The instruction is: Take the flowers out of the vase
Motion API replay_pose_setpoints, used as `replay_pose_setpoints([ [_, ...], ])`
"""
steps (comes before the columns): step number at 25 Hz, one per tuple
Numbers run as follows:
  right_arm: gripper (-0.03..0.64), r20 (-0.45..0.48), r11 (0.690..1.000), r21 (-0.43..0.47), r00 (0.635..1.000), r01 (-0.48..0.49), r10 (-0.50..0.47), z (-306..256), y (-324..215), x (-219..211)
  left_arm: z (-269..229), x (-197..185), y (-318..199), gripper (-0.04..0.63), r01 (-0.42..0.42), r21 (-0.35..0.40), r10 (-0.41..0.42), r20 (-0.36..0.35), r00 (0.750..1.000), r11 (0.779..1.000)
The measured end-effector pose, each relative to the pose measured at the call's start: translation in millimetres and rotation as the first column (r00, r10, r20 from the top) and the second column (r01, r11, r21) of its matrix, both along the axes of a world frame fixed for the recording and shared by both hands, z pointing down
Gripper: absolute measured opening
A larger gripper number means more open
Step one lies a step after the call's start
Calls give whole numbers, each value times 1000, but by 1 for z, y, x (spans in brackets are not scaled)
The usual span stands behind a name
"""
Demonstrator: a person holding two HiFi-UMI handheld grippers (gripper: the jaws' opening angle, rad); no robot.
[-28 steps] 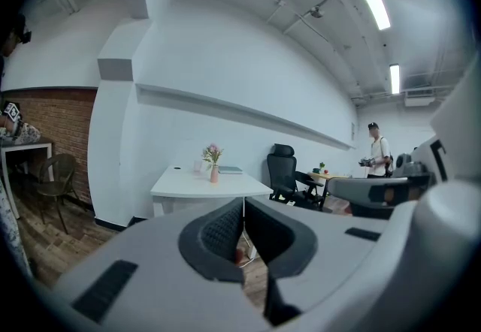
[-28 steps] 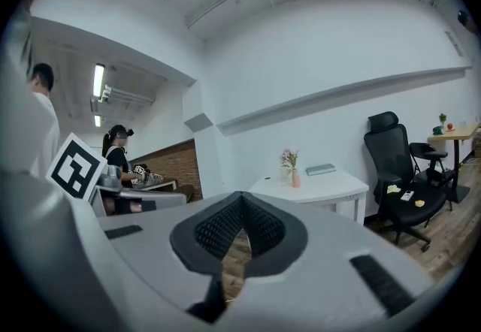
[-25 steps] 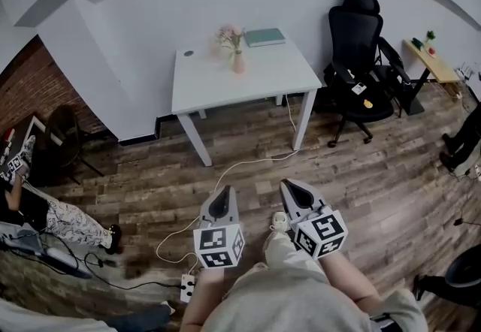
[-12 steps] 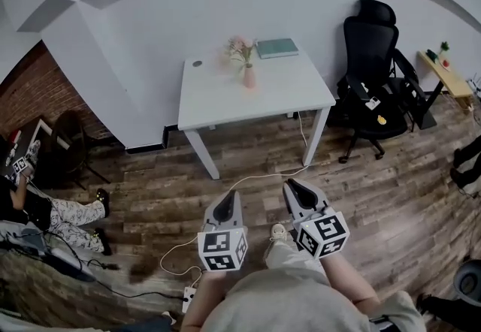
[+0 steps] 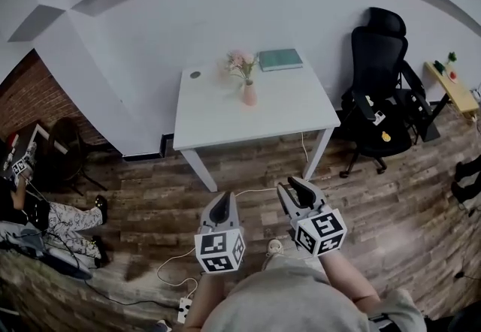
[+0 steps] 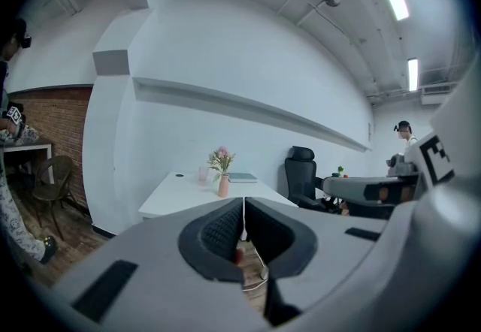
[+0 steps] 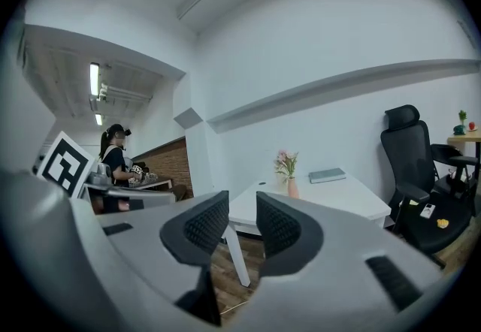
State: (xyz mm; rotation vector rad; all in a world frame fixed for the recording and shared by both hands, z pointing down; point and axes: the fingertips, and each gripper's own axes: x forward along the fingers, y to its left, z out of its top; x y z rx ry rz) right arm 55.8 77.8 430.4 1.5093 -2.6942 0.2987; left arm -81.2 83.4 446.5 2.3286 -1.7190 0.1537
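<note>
While the left tongs (image 5: 222, 201) and the right tongs (image 5: 297, 191) hang over the wooden floor (image 5: 421, 203), well short of the white counter (image 5: 218, 116), the pink flowers (image 5: 241, 62) stand in the slim vase (image 5: 249, 93) on the counter's far half. A green book (image 5: 280, 59) lies behind it. The left tongs are pressed together, empty. The right tongs are spread, having just been opening, with nothing between them.
</note>
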Motion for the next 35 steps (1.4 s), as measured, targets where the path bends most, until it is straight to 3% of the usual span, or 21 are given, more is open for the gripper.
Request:
replay_pose_setpoints([
  [17,172,-4,996,-12,996,91,-91,11,-145,19,5,17,-136,9,94,11,-94,-2,996,996],
  [35,176,-2,992,-23,993,121,-121,19,-234,5,27,5,-202,9,134,-41,-134,7,991,990],
])
